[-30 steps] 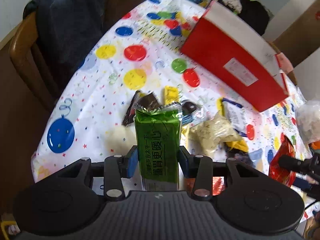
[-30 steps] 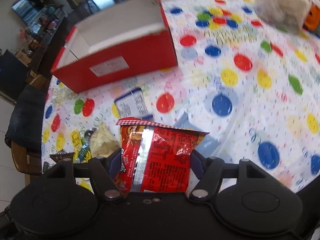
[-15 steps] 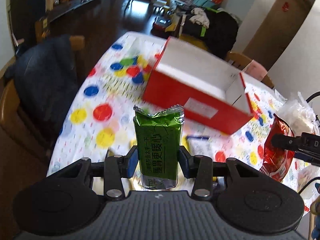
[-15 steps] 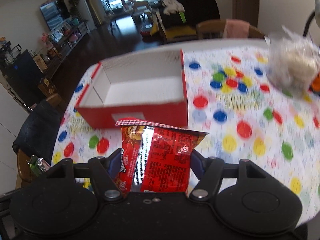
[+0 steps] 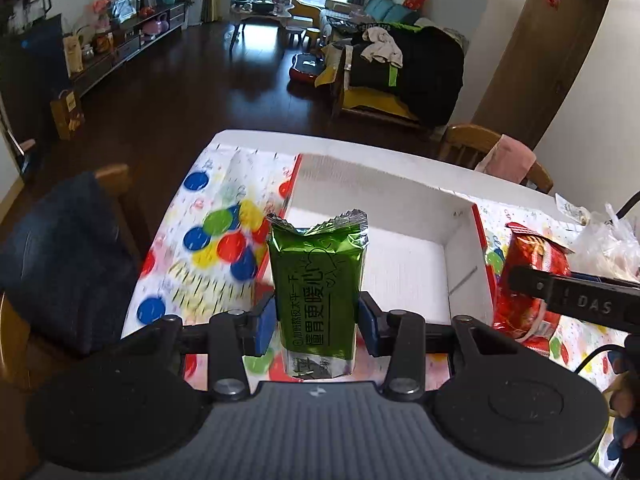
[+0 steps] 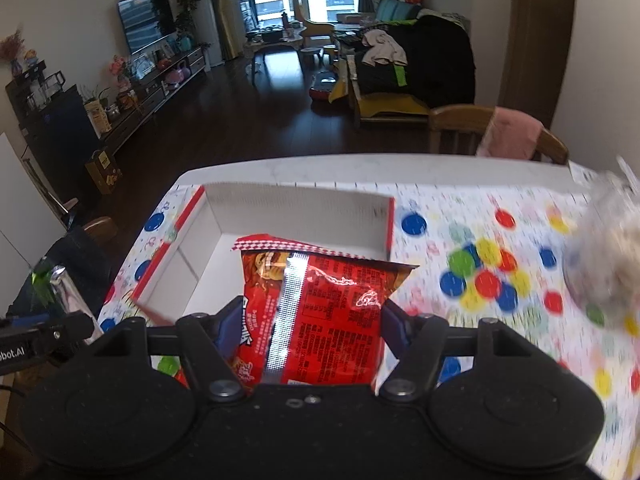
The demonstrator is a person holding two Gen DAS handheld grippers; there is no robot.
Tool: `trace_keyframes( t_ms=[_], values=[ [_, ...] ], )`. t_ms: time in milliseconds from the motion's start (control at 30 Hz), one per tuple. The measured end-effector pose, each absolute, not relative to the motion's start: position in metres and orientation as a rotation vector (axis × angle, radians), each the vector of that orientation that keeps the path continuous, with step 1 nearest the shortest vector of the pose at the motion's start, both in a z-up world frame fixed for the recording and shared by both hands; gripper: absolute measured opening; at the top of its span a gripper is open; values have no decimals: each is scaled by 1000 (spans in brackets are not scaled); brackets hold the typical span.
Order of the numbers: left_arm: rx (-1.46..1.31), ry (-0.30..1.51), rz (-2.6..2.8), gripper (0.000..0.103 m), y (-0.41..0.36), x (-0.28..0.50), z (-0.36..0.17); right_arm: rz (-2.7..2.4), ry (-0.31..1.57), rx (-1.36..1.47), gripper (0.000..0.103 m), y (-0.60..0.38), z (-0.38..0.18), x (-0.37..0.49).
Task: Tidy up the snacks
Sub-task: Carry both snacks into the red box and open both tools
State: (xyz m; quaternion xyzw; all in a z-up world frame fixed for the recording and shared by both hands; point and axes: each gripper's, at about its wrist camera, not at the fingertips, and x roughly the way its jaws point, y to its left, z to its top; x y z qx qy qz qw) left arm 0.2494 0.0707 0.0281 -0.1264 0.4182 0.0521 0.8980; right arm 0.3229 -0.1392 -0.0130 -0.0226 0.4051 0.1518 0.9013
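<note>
Snacks fill both our grippers. Our left gripper has its blue-padded fingers clenched on a tall glossy green foil snack packet, held upright with its crimped top edge uppermost. Our right gripper has its fingers grasping a crinkly red plastic snack bag with a silver seam down its back. Both packets hang above the near wall of a shallow red cardboard box with a white inside, which sits open on the surface, covered with a white cloth of coloured dots, near its far edge. A clear plastic bag of pale contents rests at the surface's right edge.
</note>
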Motion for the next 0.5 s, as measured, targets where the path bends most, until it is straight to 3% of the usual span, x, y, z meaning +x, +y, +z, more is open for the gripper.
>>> trace_keyframes(
  t_ms=[500],
  values=[
    [-147,998,127,42,52,379,1,394,926,-189,68,-111,-66,421]
  ],
)
